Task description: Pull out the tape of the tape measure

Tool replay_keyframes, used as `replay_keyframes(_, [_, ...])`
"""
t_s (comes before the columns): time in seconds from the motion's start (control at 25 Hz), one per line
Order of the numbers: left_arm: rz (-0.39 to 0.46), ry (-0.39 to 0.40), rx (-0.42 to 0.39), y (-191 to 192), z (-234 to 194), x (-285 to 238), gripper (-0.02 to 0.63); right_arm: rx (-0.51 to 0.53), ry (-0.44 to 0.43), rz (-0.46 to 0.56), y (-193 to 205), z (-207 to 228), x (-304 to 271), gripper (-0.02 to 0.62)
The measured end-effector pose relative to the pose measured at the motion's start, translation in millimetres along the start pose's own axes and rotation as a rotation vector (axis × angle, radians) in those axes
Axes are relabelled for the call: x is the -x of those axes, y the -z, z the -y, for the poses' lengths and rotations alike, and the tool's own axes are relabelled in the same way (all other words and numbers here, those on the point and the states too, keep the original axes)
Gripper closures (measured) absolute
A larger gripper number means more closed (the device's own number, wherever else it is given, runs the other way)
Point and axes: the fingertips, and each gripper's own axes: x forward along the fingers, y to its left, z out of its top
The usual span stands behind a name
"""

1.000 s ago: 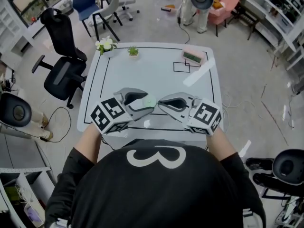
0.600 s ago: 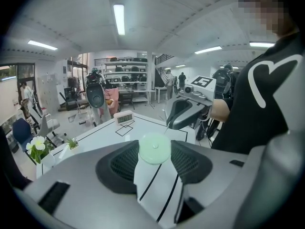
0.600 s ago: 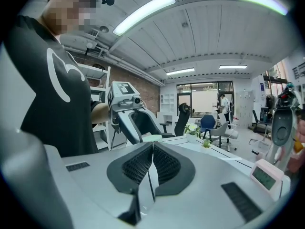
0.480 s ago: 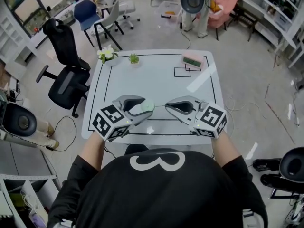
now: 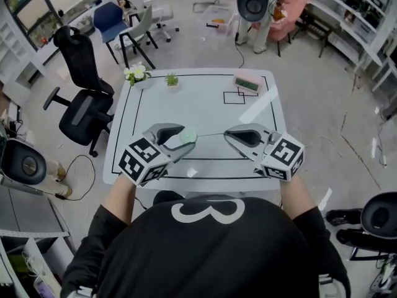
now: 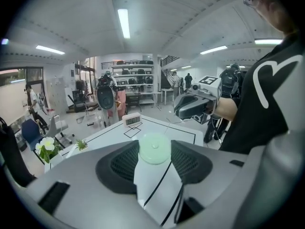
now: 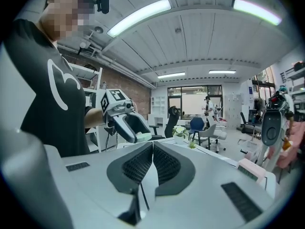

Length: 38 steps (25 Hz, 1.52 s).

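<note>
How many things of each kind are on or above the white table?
Grippers: 2, left gripper and right gripper
Tape measures: 1, tape measure in the left, its tape pinched by the right
Plants: 2, white flowers and green plant
Clocks: 1, pink clock
Total: 6

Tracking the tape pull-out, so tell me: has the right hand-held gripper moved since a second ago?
Yes. The right hand-held gripper has shifted rightward; it now overhangs the right edge of the table.
</note>
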Motion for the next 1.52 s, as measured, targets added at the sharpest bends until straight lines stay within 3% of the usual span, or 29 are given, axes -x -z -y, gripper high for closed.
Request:
replay_keyframes(1.04, [0.012, -0.14, 0.065, 10.7, -18.5, 18.3, 0.393, -0.05, 0.178, 0.048, 6.6, 44.3, 57.4, 0.578])
replay_keyframes(1.52, [0.018, -0.209, 0.124, 31.6, -32.4, 45.7, 0.393, -0.049, 0.21, 0.043, 3.4, 56.4, 60.3, 0.578])
